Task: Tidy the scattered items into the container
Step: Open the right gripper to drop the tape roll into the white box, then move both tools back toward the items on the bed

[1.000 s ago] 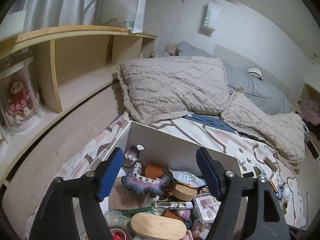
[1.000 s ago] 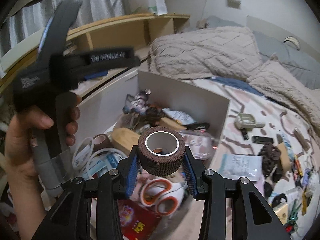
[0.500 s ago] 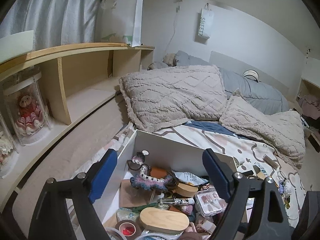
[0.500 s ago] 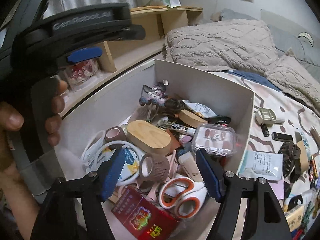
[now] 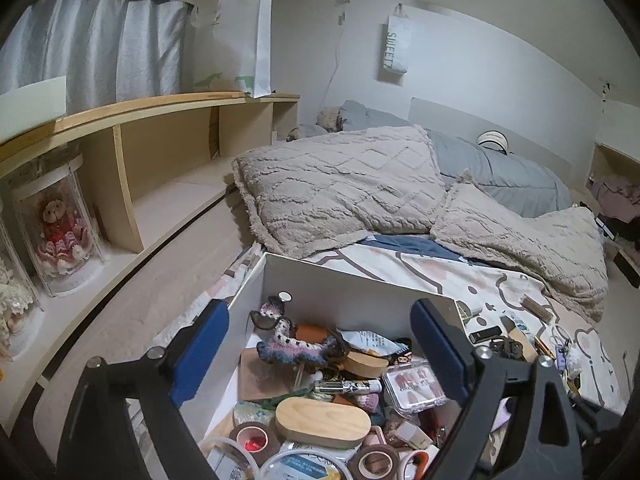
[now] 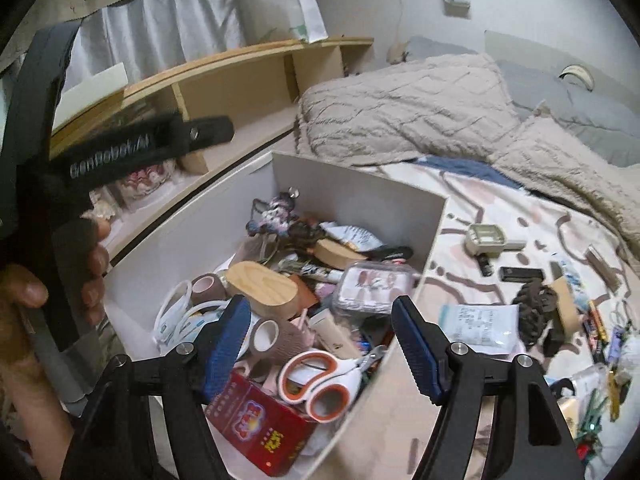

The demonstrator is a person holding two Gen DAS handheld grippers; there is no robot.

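At the far left of the right wrist view, a person's hand grips the black handle of the left gripper. That gripper hangs above the near end of the white container, which sits on the bed; its blue-padded fingers have just been opening and now stand wide apart with nothing between them.

Inside the container, from the left, lie a coil of white tubing, a brown tape roll, and an oval wooden box. A second, mauve ribbed tape roll lies on its side on the pile just beside the left pad of the right gripper, not touching either pad. That gripper's fingers stand part open over the box and hold nothing. Below them rest a red printed packet and orange-handled scissors. Further back lie a crocheted purple toy and a clear case of press-on nails near the right wall.

To the right of the container, scattered items are still out on the patterned bedsheet: a small beige device, a black stick, a white printed sachet just beside the box wall, a dark hair claw, and a heap of small oddments at the edge, too blurred to name. Beige pillows lie beyond on the bed.
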